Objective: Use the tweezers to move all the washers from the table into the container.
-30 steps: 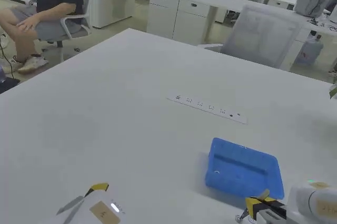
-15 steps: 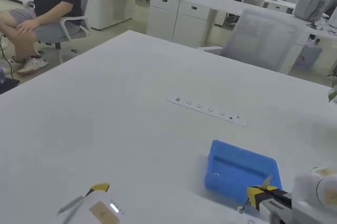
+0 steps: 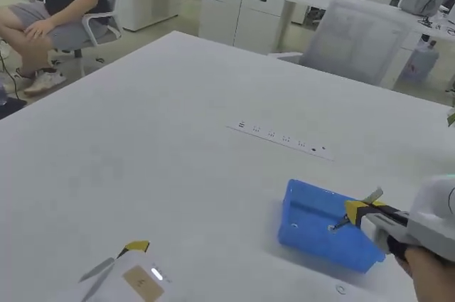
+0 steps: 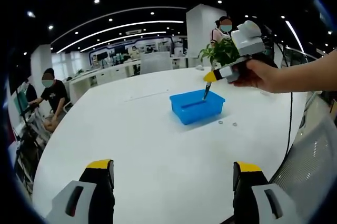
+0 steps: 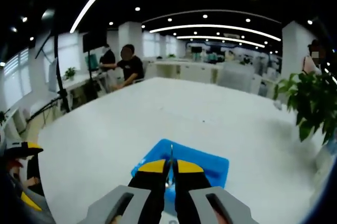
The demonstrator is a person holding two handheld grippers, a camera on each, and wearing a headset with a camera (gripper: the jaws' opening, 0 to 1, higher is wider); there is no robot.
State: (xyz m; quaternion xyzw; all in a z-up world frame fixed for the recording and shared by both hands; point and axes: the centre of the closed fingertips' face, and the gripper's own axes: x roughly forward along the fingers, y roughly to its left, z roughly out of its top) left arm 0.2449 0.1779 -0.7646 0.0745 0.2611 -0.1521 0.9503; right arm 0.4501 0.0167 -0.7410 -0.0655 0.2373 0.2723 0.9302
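Head view is showing the right gripper [image 3: 361, 206] reaching in from the right, its jaws pressing together on the tweezers [image 3: 340, 224], whose tips are pointing down into the blue container [image 3: 313, 209]. Whether a washer is riding in those tips, I cannot tell. A small pale ring [image 3: 293, 228] is lying by the container's left inner wall, probably a washer already delivered. One washer [image 3: 340, 289] is waiting on the white surface [image 3: 178, 138] just on the near side of the container. The task is therefore looking partly done, with more trips ahead. The left gripper [image 3: 114, 263] is idling at the near left, well apart from the work.

Left gripper view is adding what the head view is cutting off: two washers [image 4: 221, 122] are lying close together on the surface just beside the container. Its own jaws are standing spread wide with nothing between them. Right gripper view is looking straight along the tweezers, confirming that the closed jaws are pinching them over the container. The container's floor is too blurred there for counting anything.
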